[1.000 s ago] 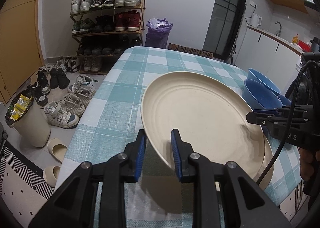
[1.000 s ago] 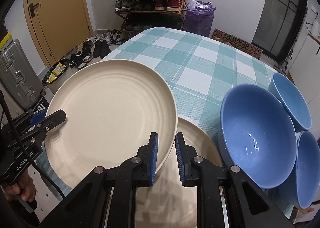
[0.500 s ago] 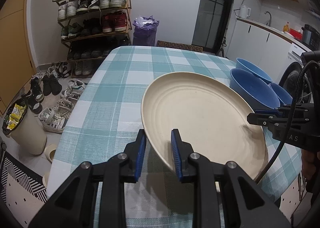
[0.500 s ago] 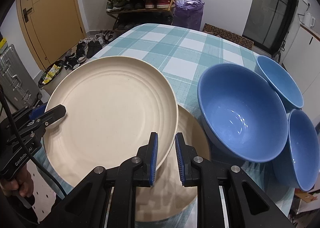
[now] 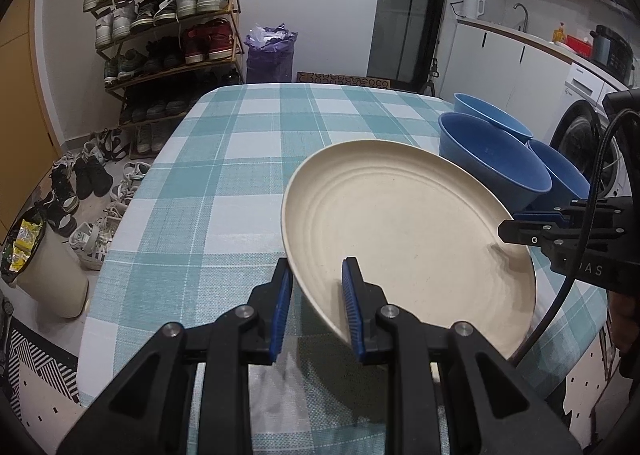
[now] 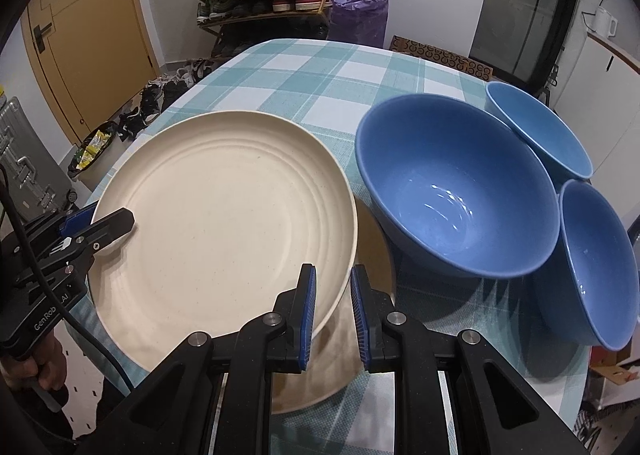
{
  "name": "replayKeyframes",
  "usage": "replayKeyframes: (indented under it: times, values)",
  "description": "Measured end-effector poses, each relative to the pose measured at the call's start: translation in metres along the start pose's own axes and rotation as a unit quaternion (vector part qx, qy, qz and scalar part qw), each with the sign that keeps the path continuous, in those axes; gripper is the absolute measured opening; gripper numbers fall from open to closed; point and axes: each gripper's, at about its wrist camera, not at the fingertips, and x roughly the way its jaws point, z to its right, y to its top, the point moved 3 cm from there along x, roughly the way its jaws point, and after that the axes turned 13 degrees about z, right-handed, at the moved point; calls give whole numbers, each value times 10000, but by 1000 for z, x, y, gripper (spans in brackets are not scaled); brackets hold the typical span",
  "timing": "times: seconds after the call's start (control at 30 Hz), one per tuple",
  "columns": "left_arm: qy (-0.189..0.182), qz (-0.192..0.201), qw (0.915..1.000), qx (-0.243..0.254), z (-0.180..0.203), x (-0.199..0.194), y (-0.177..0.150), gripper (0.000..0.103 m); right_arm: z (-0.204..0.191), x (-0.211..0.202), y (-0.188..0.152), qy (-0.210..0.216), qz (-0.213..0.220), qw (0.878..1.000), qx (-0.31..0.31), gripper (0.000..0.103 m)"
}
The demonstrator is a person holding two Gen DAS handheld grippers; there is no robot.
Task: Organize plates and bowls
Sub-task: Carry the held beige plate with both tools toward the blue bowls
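Observation:
A cream plate (image 5: 404, 231) (image 6: 224, 223) is held above the checked table between both grippers. My left gripper (image 5: 316, 307) is shut on its near rim in the left wrist view and shows at the left of the right wrist view (image 6: 96, 227). My right gripper (image 6: 332, 311) is shut on the opposite rim and shows at the right of the left wrist view (image 5: 532, 227). A second cream plate (image 6: 360, 355) lies on the table under the held one. Three blue bowls, a large one (image 6: 456, 191) and two smaller (image 6: 540, 131) (image 6: 600, 263), stand to the right.
The checked tablecloth (image 5: 240, 159) covers the table. Beyond it stand a shoe rack (image 5: 168, 23), a purple bag (image 5: 270, 55) and loose shoes on the floor. A bin (image 5: 44, 267) stands at the left. Kitchen counter and washing machine (image 5: 588, 123) are at the right.
Both grippers have carried the plate toward the near table edge, over the lower plate. The bowls now appear closer and more in view.

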Motion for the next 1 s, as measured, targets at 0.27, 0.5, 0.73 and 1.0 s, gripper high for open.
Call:
replayKeyframes:
  times: [0.27,0.5,0.73,1.0]
  values:
    - [-46,-71,9999,78,6,4,-4,23,5,-4,-12,-64,-64,10000,31,18]
    - [-73,-106,9998,155,14,7,-8,23,8,-5,-17,-158,-92,9998,32,18]
    - [-41,-167,9994,285,22,11,-12,23,12,-3,-25,-220,-173,9996,65,18]
    - [-12,-186,9991,378,27,15,-15,25,14,0,-32,-273,-223,9994,36,18]
